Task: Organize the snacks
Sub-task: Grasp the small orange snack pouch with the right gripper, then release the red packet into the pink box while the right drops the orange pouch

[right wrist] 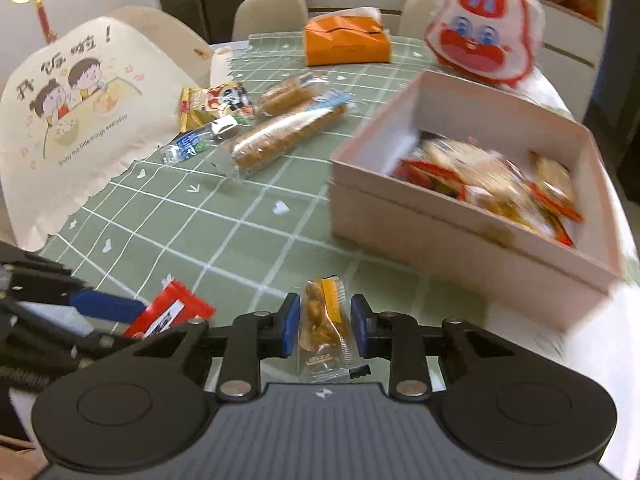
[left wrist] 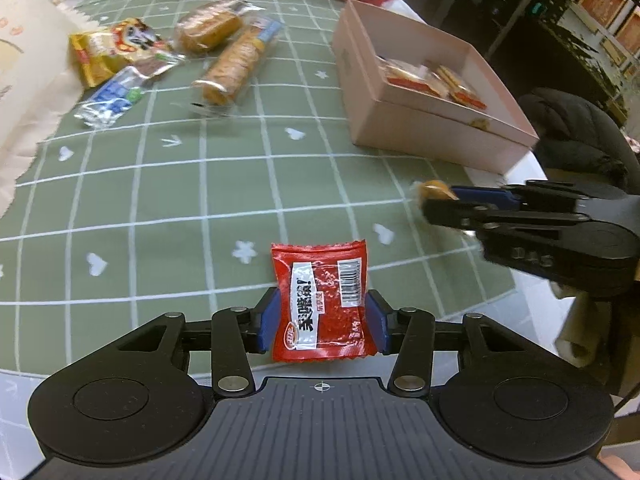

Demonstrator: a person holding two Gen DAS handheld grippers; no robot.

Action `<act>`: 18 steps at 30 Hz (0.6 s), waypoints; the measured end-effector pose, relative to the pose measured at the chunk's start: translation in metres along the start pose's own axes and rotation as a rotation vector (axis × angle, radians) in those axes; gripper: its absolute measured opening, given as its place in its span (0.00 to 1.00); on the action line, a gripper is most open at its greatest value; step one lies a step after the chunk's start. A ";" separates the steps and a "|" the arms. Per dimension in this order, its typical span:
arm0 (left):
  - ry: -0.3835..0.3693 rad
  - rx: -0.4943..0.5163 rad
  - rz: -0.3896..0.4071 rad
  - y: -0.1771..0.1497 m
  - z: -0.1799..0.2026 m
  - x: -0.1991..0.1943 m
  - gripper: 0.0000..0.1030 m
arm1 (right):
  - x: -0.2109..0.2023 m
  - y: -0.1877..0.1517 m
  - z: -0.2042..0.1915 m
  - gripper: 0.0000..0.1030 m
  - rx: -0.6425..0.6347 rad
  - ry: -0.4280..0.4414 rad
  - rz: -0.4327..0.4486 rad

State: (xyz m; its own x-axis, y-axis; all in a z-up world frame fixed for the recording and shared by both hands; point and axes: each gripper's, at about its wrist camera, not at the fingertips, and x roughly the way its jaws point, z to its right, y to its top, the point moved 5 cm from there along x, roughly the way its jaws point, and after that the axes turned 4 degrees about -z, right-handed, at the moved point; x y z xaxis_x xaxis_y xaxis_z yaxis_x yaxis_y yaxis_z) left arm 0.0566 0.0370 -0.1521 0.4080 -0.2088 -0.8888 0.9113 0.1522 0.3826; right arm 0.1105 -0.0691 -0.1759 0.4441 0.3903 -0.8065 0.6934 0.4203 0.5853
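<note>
Left gripper (left wrist: pixel 323 322) jaws clamped on a red snack packet (left wrist: pixel 322 302), right gripper (right wrist: pixel 325 326) jaws closing around a yellow snack packet (right wrist: pixel 324 326), pink box (right wrist: pixel 472 240) beyond on the tabletop (right wrist: pixel 240 232)

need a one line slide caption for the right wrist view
Right tongs grip a yellow snack packet near the pink box of snacks on the green checked tablecloth.

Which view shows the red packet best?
The left wrist view: the red packet faces the camera, label and barcode showing, between the left gripper pads. The right wrist view shows only its corner.
</note>
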 end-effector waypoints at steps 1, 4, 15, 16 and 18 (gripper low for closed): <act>-0.006 0.007 -0.006 0.000 0.004 0.001 0.49 | -0.006 -0.003 0.005 0.27 0.014 -0.005 0.003; -0.043 0.037 -0.028 0.001 0.020 0.003 0.45 | -0.025 -0.008 0.021 0.27 0.065 -0.026 0.026; -0.160 0.165 0.342 0.110 0.069 -0.098 0.43 | -0.156 0.053 0.066 0.26 0.127 -0.078 0.384; -0.168 0.174 0.401 0.126 0.073 -0.110 0.44 | -0.168 0.064 0.070 0.26 0.130 -0.078 0.427; -0.173 0.177 0.500 0.157 0.079 -0.129 0.44 | -0.195 0.089 0.080 0.26 0.147 -0.083 0.517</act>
State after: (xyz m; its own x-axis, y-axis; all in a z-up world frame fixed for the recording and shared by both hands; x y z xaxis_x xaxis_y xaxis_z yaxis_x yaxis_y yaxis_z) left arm 0.1513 0.0120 0.0428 0.7828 -0.3106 -0.5391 0.5935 0.1125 0.7969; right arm 0.1313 -0.1735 0.0270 0.7872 0.4477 -0.4241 0.4421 0.0697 0.8942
